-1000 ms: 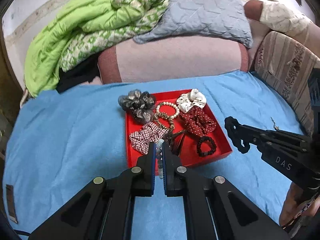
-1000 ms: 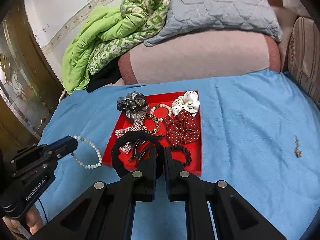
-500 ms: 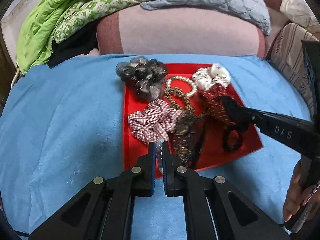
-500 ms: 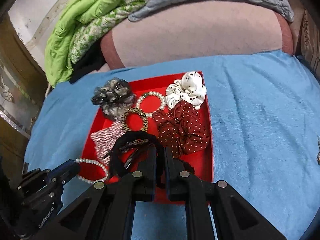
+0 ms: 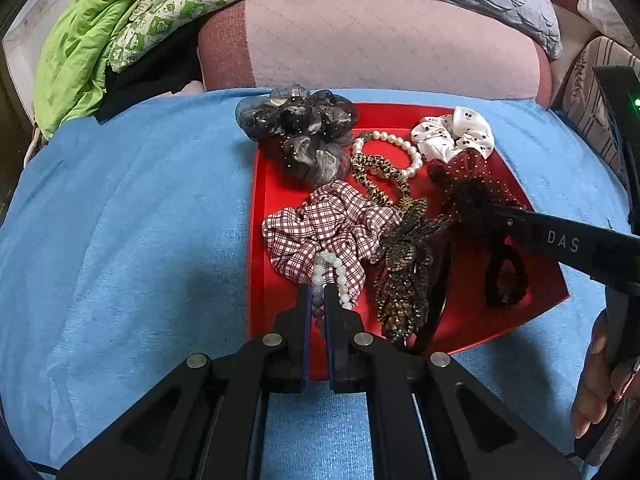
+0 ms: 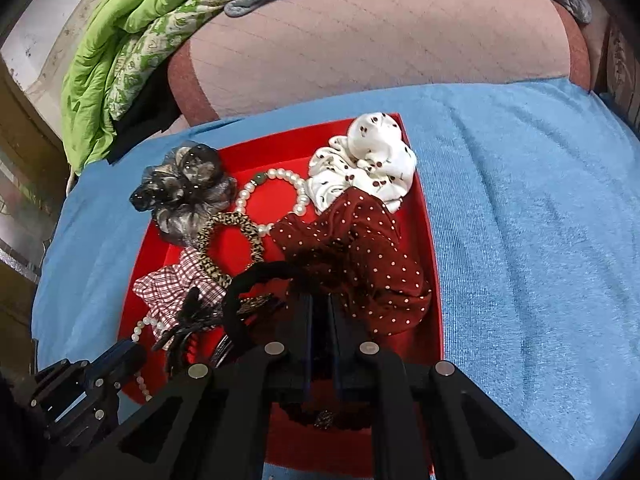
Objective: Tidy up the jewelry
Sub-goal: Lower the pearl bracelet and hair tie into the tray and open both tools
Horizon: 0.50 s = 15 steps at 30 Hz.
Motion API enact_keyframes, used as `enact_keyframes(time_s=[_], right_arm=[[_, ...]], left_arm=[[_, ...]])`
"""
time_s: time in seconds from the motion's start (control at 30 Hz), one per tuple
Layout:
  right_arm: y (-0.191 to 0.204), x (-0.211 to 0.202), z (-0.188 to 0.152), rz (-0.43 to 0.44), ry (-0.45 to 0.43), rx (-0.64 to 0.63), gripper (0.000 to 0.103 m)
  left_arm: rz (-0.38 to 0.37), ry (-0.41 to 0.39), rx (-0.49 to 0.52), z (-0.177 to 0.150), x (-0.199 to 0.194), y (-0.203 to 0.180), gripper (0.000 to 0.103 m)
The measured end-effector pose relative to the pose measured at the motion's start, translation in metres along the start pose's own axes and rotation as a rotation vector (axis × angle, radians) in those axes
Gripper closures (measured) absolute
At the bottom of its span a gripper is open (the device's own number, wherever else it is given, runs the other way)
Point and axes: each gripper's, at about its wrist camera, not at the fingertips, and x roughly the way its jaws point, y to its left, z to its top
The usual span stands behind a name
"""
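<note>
Both your grippers have moved in over the red tray: left gripper clamps the bead bracelet, right gripper clamps the black hair tie.

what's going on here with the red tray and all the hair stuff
A person is sorting accessories into a red tray on a blue cloth. The left gripper is shut on a pearl bead bracelet over the plaid scrunchie. The right gripper is shut on a black hair band above the tray.
</note>
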Motion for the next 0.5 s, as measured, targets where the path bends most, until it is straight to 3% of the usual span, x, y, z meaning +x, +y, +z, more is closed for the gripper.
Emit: enact_keyframes(time_s=[0.17,0.23,0.3,0.37,0.5], right_arm=[[-0.004,0.002,-0.001,0.007,0.002,0.012,0.093],[-0.005,0.002,-0.001,0.012,0.004,0.015,0.093],[-0.005,0.002,-0.002,0.015,0.006,0.019,0.093],[-0.006,0.003,-0.002,0.018,0.006,0.026,0.091],[-0.008,0.001,-0.001,0.039,0.005,0.043,0.081]], left_arm=[[-0.009,0.003,-0.014,0.001,0.002,0.002,0.096],[-0.013,0.002,-0.013,0.0,0.002,0.002,0.085],[-0.015,-0.013,-0.012,0.0,-0.001,0.001,0.062],[-0.019,-0.029,-0.017,-0.001,-0.005,0.001,0.056],[-0.037,-0.038,-0.019,0.0,-0.011,-0.001,0.056]])
